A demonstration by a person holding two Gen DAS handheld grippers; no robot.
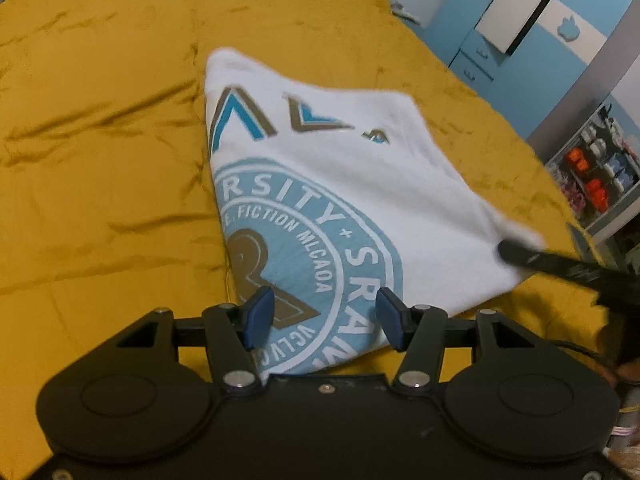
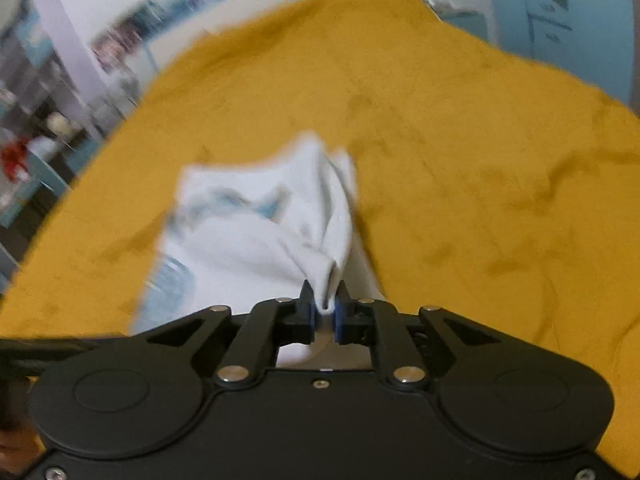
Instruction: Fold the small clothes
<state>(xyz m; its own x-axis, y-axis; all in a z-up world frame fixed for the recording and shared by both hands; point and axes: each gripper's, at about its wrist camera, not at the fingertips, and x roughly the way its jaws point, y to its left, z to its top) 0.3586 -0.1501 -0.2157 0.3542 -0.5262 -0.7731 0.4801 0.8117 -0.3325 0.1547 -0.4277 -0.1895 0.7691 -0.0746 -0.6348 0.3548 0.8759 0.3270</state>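
A white T-shirt [image 1: 360, 184] with a light-blue round print lies folded on the mustard-yellow bed cover [image 1: 100, 140]. My left gripper [image 1: 325, 316] hovers open over the shirt's near edge, its blue pads [image 1: 262, 316] apart with printed cloth showing between them, not pinched. In the left wrist view my right gripper [image 1: 508, 249] comes in from the right as a dark blurred shape at the shirt's right corner. In the right wrist view my right gripper [image 2: 325, 312] is shut on a bunched corner of the white T-shirt [image 2: 248, 240], which rises in a ridge from the pads.
The yellow cover [image 2: 480, 160] spreads wide on all sides of the shirt. A blue-and-white wardrobe [image 1: 532, 20] and a shelf with small items [image 1: 596, 176] stand beyond the bed's right edge. More shelves [image 2: 36, 120] show at the left in the blurred right wrist view.
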